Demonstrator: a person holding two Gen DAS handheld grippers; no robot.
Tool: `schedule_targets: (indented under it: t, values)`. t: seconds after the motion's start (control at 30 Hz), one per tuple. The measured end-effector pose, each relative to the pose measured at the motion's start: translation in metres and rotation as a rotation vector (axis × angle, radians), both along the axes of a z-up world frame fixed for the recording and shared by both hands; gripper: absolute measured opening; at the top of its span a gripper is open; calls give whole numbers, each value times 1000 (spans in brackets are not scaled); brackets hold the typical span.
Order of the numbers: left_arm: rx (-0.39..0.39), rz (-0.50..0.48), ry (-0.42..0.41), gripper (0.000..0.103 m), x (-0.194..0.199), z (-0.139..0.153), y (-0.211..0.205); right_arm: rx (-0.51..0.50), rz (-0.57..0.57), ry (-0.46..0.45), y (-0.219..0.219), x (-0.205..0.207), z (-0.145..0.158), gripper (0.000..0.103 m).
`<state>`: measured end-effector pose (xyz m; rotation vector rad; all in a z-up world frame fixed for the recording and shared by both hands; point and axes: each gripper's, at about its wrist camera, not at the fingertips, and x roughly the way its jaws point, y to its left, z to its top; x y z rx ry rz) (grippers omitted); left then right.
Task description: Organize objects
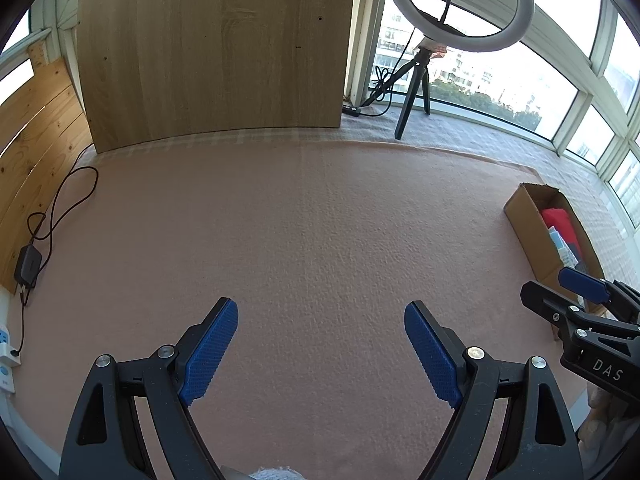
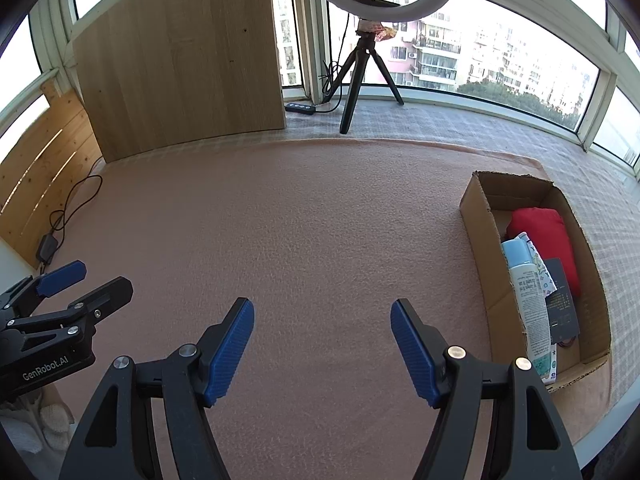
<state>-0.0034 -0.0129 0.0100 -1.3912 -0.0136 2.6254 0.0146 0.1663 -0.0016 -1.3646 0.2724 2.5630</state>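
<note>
Both grippers, left (image 1: 321, 354) and right (image 2: 322, 350), hovering spread, empty, left of box (image 2: 476, 216); items already lying inside; best retreating clear.

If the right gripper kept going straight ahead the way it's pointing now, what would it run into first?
Probably just the pink mat: the open right gripper points over bare mat, with the cardboard box off to its right. Further on stands the ring light tripod, though depth is hard to judge.

glazed home balcony: wraparound windows (image 2: 500, 52), pink blanket (image 2: 320, 220).
</note>
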Motion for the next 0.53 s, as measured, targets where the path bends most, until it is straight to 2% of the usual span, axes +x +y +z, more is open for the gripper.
schedule_targets:
  t: [0.53]
  values:
    - [-13,-6,1,88,-4,-7,-1,-5,-2,-11,0,-3,-6,68]
